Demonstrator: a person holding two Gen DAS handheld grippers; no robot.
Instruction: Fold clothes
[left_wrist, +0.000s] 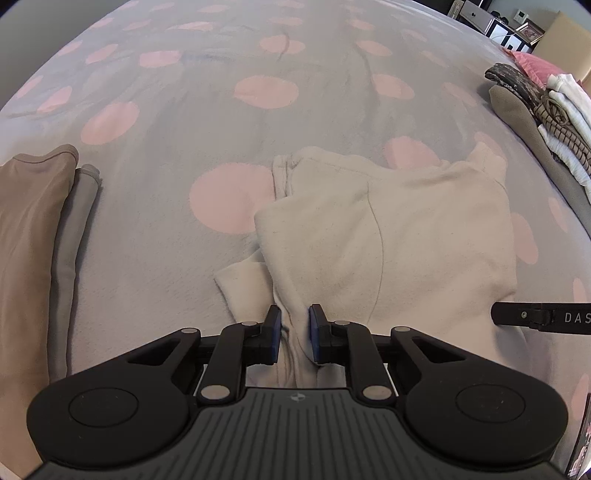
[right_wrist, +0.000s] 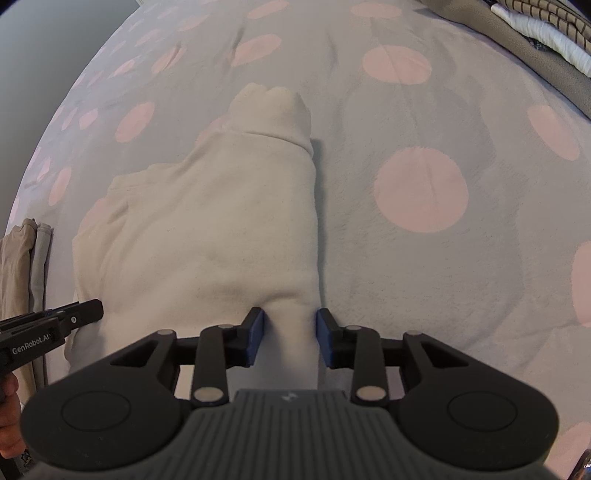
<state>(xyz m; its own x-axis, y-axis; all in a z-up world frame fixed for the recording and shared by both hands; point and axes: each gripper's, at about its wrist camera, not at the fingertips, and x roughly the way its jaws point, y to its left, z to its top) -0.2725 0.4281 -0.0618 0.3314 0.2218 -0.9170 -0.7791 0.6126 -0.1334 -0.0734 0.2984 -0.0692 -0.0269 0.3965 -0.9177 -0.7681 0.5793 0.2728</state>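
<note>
A cream fleece garment (left_wrist: 388, 229) lies partly folded on the grey bedspread with pink dots (left_wrist: 166, 122). In the left wrist view my left gripper (left_wrist: 294, 309) is shut on a bunched fold at the garment's near left edge. The tip of my right gripper (left_wrist: 517, 315) enters from the right over the cloth. In the right wrist view the cream garment (right_wrist: 221, 221) stretches away with a cuff at its far end. My right gripper (right_wrist: 290, 312) is shut on a thick fold at its near right edge. My left gripper (right_wrist: 85, 312) shows at the left.
Folded tan (left_wrist: 26, 240) and grey (left_wrist: 74, 240) clothes lie at the left of the bed. A heap of unfolded clothes (left_wrist: 554, 122) sits at the right, beside a pink pillow (left_wrist: 532, 62). A hand (right_wrist: 7, 406) shows at the lower left. Furniture stands beyond the bed.
</note>
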